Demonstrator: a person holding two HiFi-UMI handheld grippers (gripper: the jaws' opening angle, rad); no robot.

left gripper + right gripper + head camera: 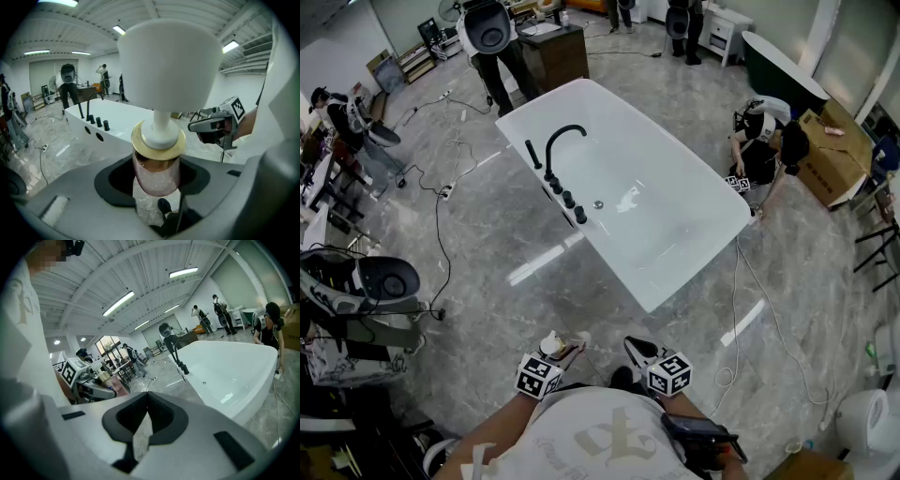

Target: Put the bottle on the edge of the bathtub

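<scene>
Landmark: white bathtub (675,159), set diagonally on the grey marble floor (487,281); black faucet (551,150) and a row of black knobs (568,199) on its left rim.

Bottle: pinkish glass body (157,174), gold collar, large white cap. Held off the floor, short of the bathtub's near end and apart from its rim. Not on the edge.

Bottle vs. claw: body sits in the dark notch between the left jaws; collar and cap stand out past them, the cap filling the upper middle of the left gripper view.

Left gripper (553,354): clamped on the bottle's glass body, angled down. It sits off the bathtub's near end, close to the person's chest.

Right gripper (636,349): jaws drawn together, only a thin sliver of floor showing between them, nothing held. Also short of the bathtub's near end, just beside the left gripper.

Bathtub rim: bare along the near end and right side.

Surroundings: a person (764,145) crouches against the bathtub's far right side; a black cable (441,234) trails over the floor off its left side.
</scene>
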